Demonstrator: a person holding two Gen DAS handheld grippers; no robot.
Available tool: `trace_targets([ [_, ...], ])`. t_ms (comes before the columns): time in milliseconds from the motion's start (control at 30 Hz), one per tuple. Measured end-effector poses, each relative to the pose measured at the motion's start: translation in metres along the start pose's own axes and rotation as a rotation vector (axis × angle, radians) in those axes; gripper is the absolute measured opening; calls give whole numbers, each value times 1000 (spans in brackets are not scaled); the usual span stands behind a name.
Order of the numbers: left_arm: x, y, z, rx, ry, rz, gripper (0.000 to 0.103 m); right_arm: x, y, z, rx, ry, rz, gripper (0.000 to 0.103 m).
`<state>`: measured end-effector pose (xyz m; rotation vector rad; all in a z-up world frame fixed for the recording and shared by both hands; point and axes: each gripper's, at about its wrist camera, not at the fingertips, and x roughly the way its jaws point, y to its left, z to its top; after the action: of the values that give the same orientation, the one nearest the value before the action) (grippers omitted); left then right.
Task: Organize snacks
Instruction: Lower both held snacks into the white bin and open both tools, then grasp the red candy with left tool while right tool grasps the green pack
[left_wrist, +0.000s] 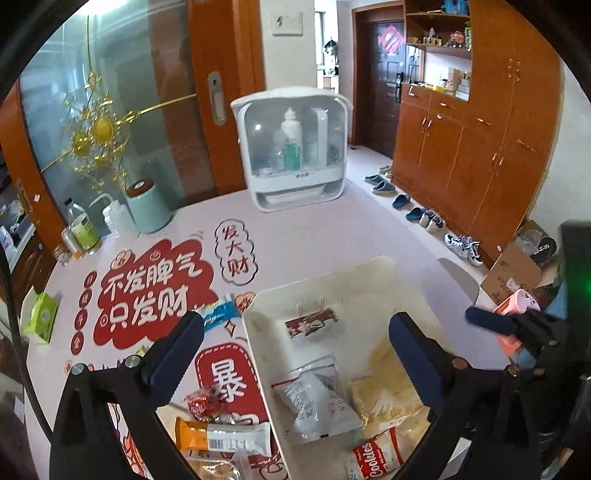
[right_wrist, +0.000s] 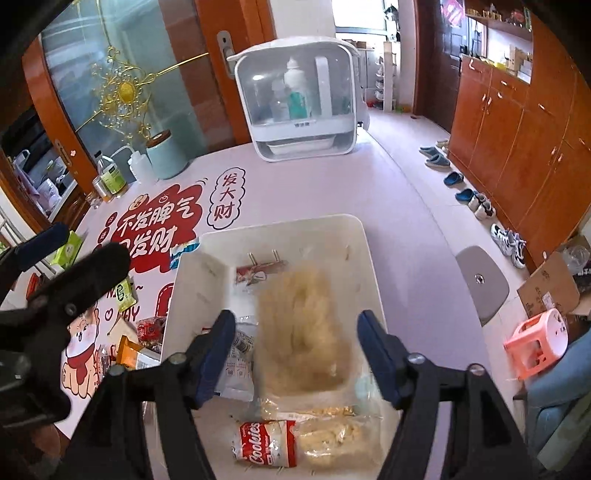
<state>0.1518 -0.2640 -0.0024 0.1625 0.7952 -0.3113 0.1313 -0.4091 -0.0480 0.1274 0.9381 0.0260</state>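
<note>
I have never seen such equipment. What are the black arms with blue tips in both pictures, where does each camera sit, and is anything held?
They are no robot arms. A person holds one two-finger gripper in each hand, and a wide-angle camera on each looks forward along its fingers.

One picture is from the left gripper, the other from the right gripper. Both stand open over a white bin on a table with a red-printed cover, and neither holds anything.

In the bin lie a cookies packet, a blurred yellowish bag and a white packet. Beside the bin, on the table, lie an orange-ended bar and a blue wrapper.
</note>
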Motion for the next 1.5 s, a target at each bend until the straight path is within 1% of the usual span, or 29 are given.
trace_targets([
  [67,0,6,-4,-26,8,-4,100,-4,4,0,-16,-26,-3,83],
  [100,-1,6,-5,-33,12,-2,100,-6,6,0,-31,-36,-15,84],
  [167,-1,11,-9,-45,19,7,100,-7,7,1,-38,-38,-14,84],
  [400,-8,20,-18,-57,27,13,100,-2,9,-8,-37,0,-6,84],
  [500,-10,22,-24,-56,38,15,100,-2,11,-15,-41,14,6,84],
  [633,-13,30,-36,-55,59,27,100,-4,18,-27,-63,30,-8,84],
  [867,-13,62,-71,-68,140,62,100,-2,28,-46,-36,64,9,84],
  [933,-15,77,-84,-72,164,83,100,-1,33,-49,-28,65,10,84],
  [1033,-18,111,-105,-98,200,116,100,2,47,-50,-15,65,12,84],
  [1100,-21,139,-116,-127,218,139,100,3,57,-48,-6,61,21,84],
  [1133,-24,159,-123,-146,224,154,100,4,66,-47,-3,58,23,84],
  [1200,-28,186,-128,-168,224,175,100,6,85,-42,4,48,17,84],
  [1233,-31,208,-131,-188,219,194,100,7,96,-39,7,44,19,84],
  [1300,-37,243,-134,-221,206,218,100,12,125,-33,14,40,33,84],
  [1333,-38,254,-134,-232,202,225,100,14,134,-31,13,38,39,84],
  [1400,-38,293,-137,-270,193,248,100,20,163,-26,-7,35,55,84],
  [1467,-32,322,-139,-298,197,262,100,32,198,-20,-55,39,66,84],
  [1500,-26,339,-140,-316,204,267,100,37,208,-18,-69,42,68,84],
])
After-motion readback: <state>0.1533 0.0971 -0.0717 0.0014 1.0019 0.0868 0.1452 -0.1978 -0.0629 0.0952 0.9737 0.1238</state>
